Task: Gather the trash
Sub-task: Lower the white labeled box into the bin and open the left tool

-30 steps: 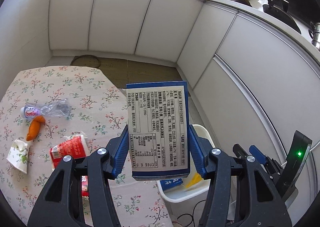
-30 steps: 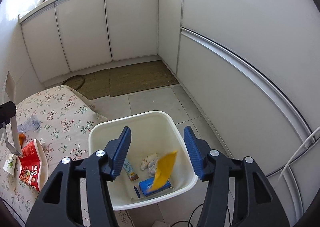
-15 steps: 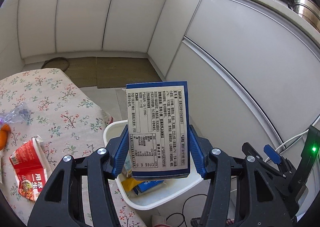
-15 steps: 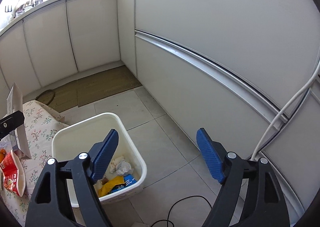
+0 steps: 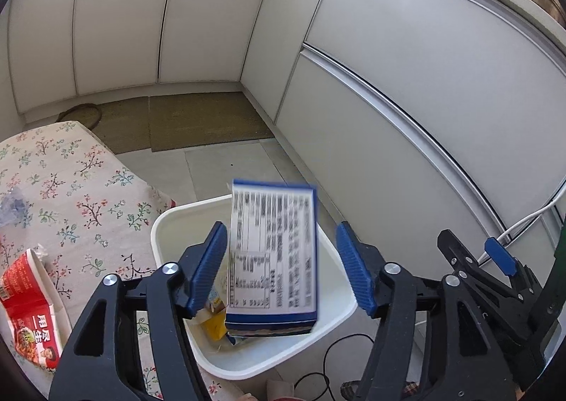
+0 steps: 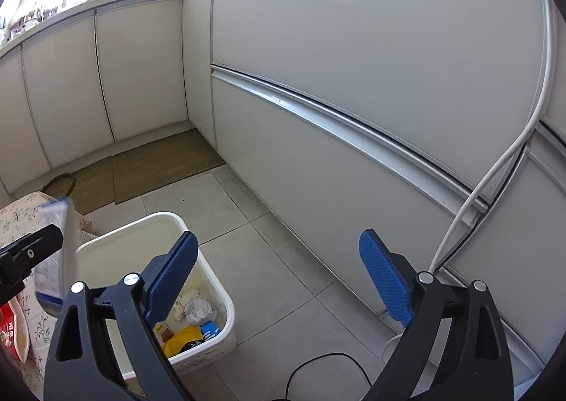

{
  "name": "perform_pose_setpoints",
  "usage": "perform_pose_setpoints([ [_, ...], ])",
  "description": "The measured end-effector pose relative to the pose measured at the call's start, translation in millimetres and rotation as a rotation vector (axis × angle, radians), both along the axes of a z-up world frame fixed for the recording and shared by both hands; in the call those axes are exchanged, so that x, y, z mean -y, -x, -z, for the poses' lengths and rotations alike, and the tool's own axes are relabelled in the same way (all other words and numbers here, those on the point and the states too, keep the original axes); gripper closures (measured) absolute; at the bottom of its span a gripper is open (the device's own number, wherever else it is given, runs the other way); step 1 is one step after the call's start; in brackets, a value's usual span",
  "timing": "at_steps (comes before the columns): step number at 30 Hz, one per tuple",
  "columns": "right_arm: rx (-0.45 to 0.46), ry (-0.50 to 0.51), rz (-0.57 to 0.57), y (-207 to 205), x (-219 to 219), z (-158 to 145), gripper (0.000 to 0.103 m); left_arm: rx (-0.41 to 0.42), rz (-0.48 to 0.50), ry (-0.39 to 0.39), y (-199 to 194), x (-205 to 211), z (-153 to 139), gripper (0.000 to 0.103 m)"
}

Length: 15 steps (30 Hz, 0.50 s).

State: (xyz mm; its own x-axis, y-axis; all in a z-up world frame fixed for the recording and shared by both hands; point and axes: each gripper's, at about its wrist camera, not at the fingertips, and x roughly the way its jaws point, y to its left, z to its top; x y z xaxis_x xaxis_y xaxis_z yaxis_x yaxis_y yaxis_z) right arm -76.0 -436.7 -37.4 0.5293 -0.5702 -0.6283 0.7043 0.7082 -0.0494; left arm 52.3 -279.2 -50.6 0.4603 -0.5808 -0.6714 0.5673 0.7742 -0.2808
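Left wrist: left hand-held gripper (image 5: pixel 279 259) opening, blue box (image 5: pixel 272 256) loose between pads, dropping toward white bin (image 5: pixel 339 312); right hand-held gripper (image 6: pixel 279 280) widening, empty.

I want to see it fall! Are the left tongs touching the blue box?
Apart. In the left wrist view the opening left tongs show gaps beside the blurred blue box between them, over the white bin.

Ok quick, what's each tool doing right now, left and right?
Left tool: jaws opening, blue box between them, blurred, no longer gripped, over the white bin.
Right tool: jaws opening, nothing between them.
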Motion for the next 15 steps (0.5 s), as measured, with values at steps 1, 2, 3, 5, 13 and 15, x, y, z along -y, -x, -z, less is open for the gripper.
perform_pose_setpoints([
  [1, 0.000, 0.000, -0.001, 0, 0, 0, 0.013, -0.003, -0.005, -0.002, -1, 0, 2, 0.033],
  [2, 0.000, 0.000, -0.003, -1, -1, 0, 0.013, -0.006, -0.007, -0.005, -2, 0, 3, 0.031],
  [3, 0.001, -0.001, -0.004, -3, -2, 1, 0.012, -0.010, -0.009, -0.010, -3, -1, 5, 0.030],
  [5, 0.006, -0.003, -0.009, -7, -4, 2, 0.011, -0.013, -0.021, -0.014, -3, -4, 5, 0.024],
  [13, 0.024, -0.012, -0.040, -24, -18, -4, 0.010, -0.003, -0.112, -0.071, -6, -25, 1, 0.015],
  [15, 0.030, -0.006, -0.060, -28, -24, -6, 0.008, -0.007, -0.145, -0.082, -7, -36, -1, 0.014],
])
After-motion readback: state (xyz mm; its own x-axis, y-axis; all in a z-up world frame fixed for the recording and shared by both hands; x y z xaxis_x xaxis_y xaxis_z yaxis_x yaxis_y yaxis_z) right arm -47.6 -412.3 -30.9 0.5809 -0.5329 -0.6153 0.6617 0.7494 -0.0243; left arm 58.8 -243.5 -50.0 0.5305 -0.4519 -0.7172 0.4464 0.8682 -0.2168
